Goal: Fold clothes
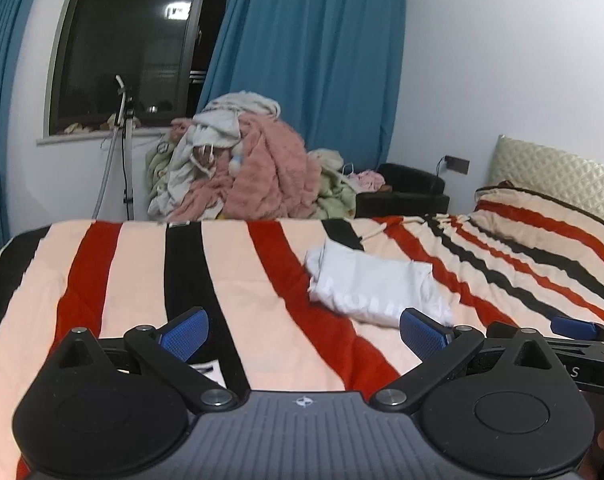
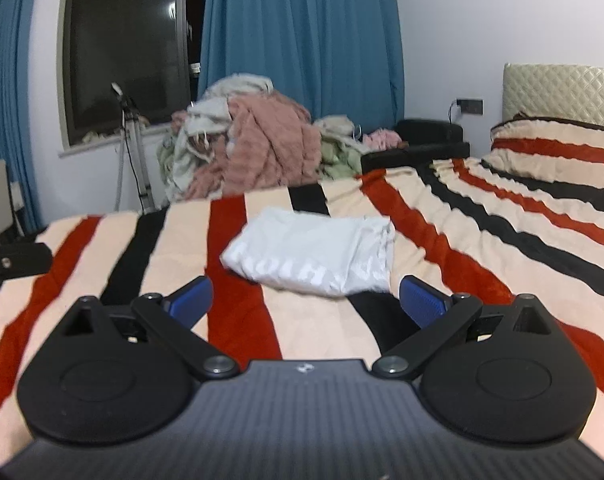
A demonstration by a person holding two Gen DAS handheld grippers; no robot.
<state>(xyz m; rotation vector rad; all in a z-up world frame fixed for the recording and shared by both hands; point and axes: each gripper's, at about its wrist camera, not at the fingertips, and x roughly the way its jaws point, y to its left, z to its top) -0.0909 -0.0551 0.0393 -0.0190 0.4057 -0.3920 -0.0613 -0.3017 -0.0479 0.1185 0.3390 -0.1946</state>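
A striped blanket (image 1: 142, 264) covers the bed. Beyond its far edge stand blue curtains (image 1: 313, 60), a dark window (image 1: 126, 40) and a quilted headboard (image 1: 553, 184).

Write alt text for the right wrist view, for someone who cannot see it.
A folded white garment lies on a bed's striped blanket of cream, red and black, just ahead of the open, empty right gripper. Beyond the bed, a heap of pink and pale laundry sits below a dark window with blue curtains.

White folded shirt (image 2: 313, 256) on cream, red and black striped blanket (image 2: 481, 240)
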